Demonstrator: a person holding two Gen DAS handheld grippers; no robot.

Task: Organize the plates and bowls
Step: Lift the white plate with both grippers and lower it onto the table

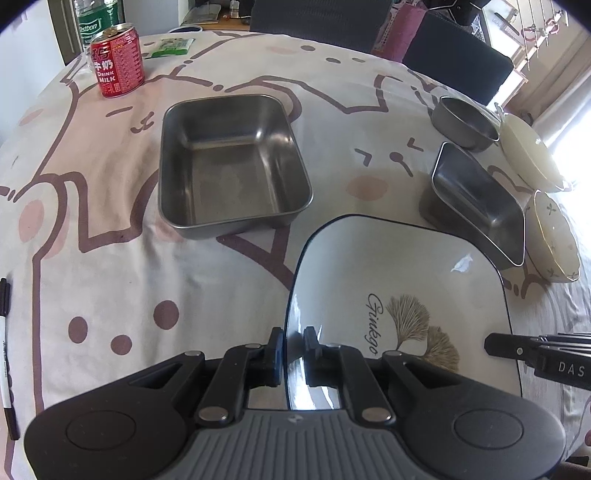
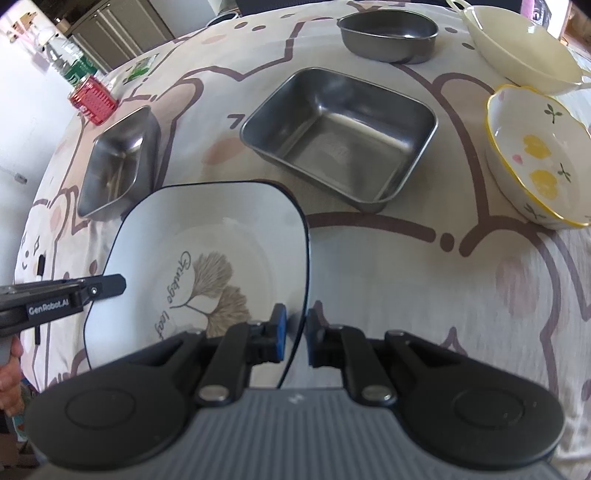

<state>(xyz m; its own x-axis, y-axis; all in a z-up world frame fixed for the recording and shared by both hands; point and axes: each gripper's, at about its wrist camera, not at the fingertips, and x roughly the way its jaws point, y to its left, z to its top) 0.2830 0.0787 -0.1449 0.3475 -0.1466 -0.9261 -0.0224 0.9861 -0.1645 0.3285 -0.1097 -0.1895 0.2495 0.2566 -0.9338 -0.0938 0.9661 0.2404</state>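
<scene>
A square white plate with a dark rim and a ginkgo leaf print sits low over the cartoon tablecloth, held from two sides. My left gripper is shut on its left rim. On the opposite rim of the plate, my right gripper is shut too. Each gripper's finger shows in the other view, reaching over the plate. Beyond stand a large steel tray, a smaller steel tray, a round steel bowl, a cream handled bowl and a flower-print bowl.
A red milk can and a green bottle stand at the far left of the table. A pen lies at the left edge. Dark chairs stand behind the table.
</scene>
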